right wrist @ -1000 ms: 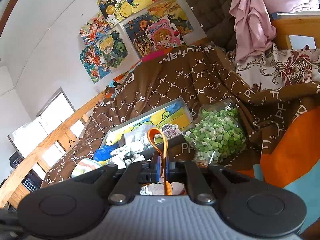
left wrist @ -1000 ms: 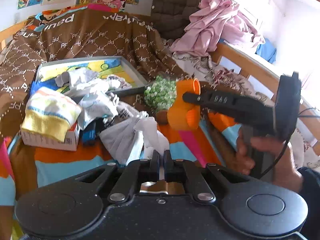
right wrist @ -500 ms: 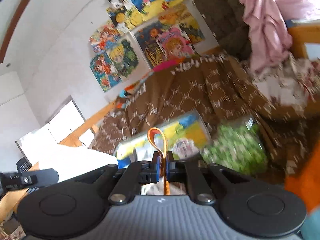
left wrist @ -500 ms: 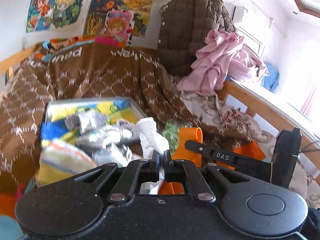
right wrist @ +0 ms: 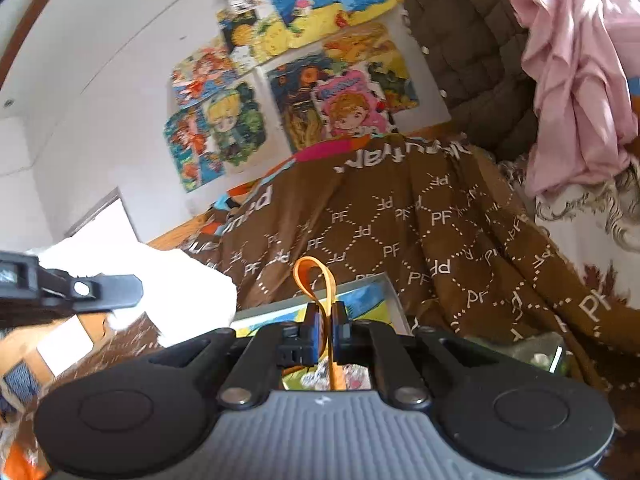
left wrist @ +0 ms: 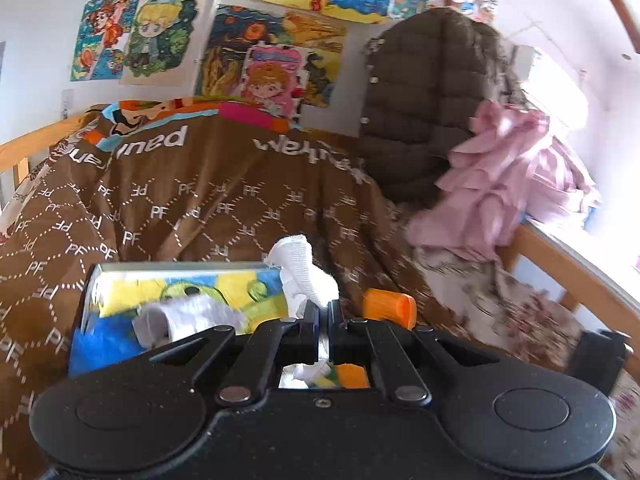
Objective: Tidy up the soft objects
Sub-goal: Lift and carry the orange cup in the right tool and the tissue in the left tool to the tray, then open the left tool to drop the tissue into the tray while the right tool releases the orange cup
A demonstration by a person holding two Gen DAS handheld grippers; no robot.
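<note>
The left claw (left wrist: 323,312) is clamped tight on a white sock (left wrist: 301,270), which sticks up past its tips, over the near right corner of the shallow tray (left wrist: 172,268) with the bright cartoon lining. Another white sock (left wrist: 188,318) lies inside that tray. Over on the right, the right claw (right wrist: 328,314) is pinched shut on an orange sock (right wrist: 316,284), its folded loop rising above the fingertips, with the tray's far edge just beyond. The tray sits on the brown patterned blanket (left wrist: 224,200) on the bed. A pink garment (left wrist: 508,184) is heaped at far right.
</note>
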